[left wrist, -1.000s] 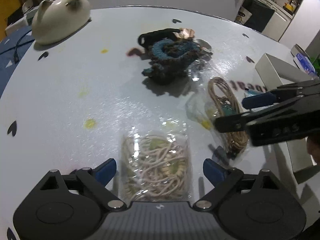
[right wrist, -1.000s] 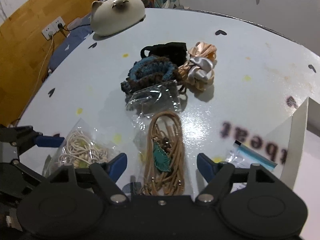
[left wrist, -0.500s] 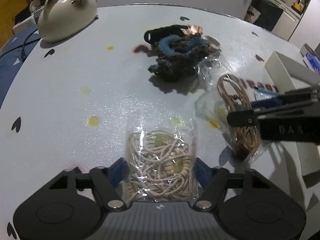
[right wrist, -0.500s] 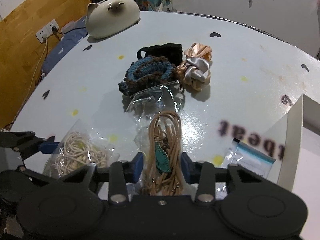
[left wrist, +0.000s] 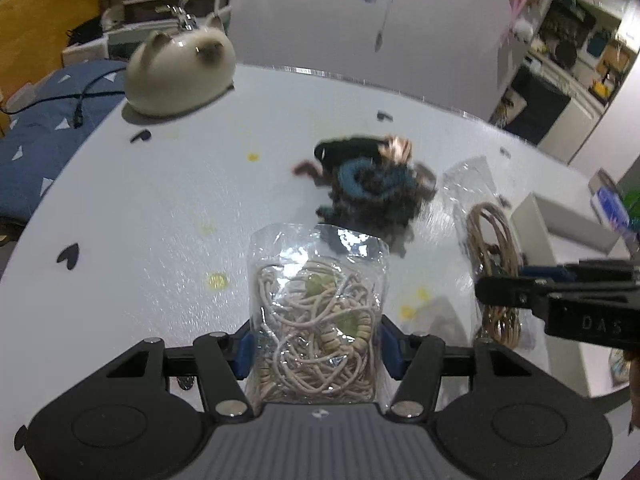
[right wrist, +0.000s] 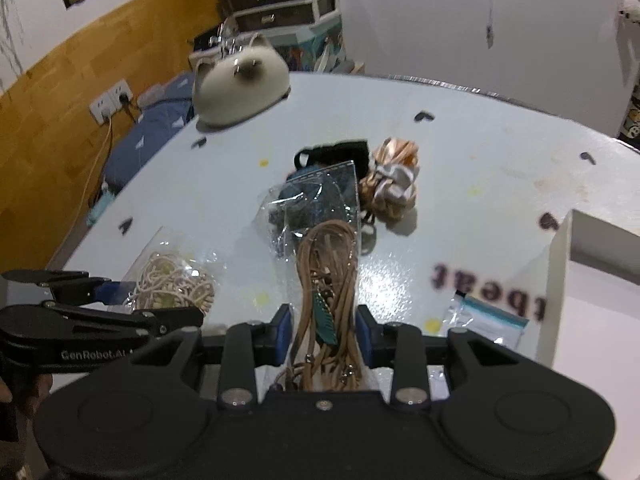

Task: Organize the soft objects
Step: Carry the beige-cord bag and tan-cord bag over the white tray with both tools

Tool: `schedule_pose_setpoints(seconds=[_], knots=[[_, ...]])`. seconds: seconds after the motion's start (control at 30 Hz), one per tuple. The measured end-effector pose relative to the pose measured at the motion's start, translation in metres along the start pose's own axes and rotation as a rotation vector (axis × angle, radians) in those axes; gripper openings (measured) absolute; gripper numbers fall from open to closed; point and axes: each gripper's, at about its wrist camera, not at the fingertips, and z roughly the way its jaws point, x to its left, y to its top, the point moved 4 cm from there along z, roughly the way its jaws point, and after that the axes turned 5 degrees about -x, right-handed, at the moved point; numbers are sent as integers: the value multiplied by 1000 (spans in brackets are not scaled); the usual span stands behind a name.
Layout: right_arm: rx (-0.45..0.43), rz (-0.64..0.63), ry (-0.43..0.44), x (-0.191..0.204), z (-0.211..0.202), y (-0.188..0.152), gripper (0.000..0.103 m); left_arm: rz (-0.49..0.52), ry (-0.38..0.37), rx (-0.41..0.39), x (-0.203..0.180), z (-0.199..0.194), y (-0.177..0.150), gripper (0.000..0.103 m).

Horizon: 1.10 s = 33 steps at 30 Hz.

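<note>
A clear bag of cream cords and beads [left wrist: 316, 312] hangs tilted up off the white table [left wrist: 160, 220] between the blue pads of my left gripper [left wrist: 316, 344], whose jaws are closing and pressing on its sides. A clear bag of tan cords with a teal leaf [right wrist: 326, 256] is likewise raised in my right gripper [right wrist: 323, 332], its jaws closing on the bag. Each gripper also shows in the other's view: the right gripper [left wrist: 502, 280] with the tan bag [left wrist: 490, 232], the left gripper [right wrist: 152, 300] with the cream bag [right wrist: 172, 280].
A pile lies mid-table: a blue-brown knitted scrunchie [left wrist: 372, 188], a black band [right wrist: 332, 152] and a satin scrunchie [right wrist: 394, 178]. A cat-shaped ceramic [left wrist: 180, 72] stands at the far left. A white open box [right wrist: 560, 280] and a small zip bag [right wrist: 488, 320] sit at the right.
Both grippers' jaws have come together onto their bags, which lay flat on the table before. Both hands have since risen, lifting and tilting the bags.
</note>
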Motion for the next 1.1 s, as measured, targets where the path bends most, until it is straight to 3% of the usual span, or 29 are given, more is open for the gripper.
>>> schedule_pose_setpoints(seconds=[0.27,0.67,0.9,1.1], knots=[[-113,56,-21,-14,-48,6,34,-38,-39,-79,-19,-26,18,59],[-196,179,-94,-86,-114,-4,34,-22,-133,-153,-102,-43,35,59],[-199,264,-124,-139,-143,-19,34,-27,-212,-128,-158,-38,33,59],[-167,369,-124,-184,-153,-38,34,-67,-329,-39,-199,-19,23,59]])
